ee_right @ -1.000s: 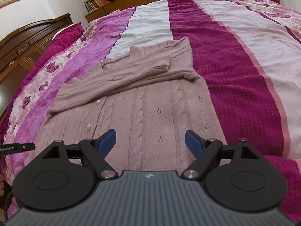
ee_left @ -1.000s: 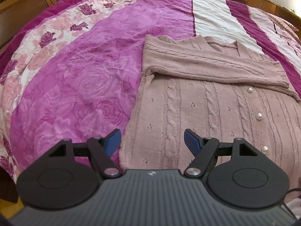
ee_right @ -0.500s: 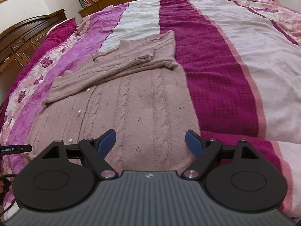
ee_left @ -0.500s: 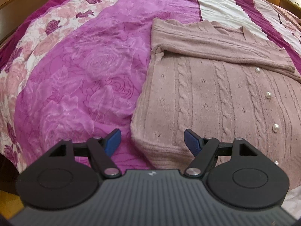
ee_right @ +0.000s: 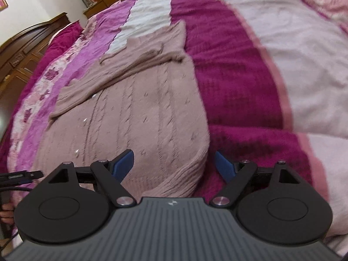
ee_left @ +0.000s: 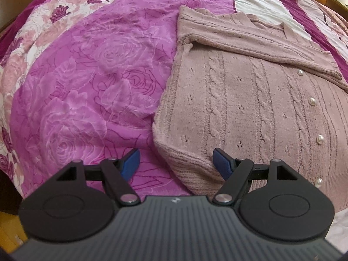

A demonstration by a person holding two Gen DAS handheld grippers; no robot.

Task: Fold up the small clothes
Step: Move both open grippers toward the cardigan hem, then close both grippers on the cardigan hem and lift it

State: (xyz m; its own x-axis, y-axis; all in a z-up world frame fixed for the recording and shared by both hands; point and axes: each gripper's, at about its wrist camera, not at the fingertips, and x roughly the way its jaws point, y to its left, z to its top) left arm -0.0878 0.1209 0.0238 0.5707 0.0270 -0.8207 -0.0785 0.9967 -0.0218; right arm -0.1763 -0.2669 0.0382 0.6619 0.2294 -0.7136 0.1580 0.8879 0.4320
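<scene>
A dusty-pink cable-knit cardigan with pearl buttons (ee_left: 250, 113) lies flat on the magenta striped bed cover (ee_left: 87, 91), sleeves folded across its chest. The left tool (ee_left: 176, 163) and right tool (ee_right: 174, 163) hang released over the cardigan's two ribbed hem corners, gripping nothing. Pinching only the top layer would probably skew the fold. Beyond the cardigan's collar the bed lies open.

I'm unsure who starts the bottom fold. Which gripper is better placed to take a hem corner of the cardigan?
Probably the left gripper: its open jaws already straddle the cardigan hem corner. The right gripper has its corner nearer one finger.
</scene>
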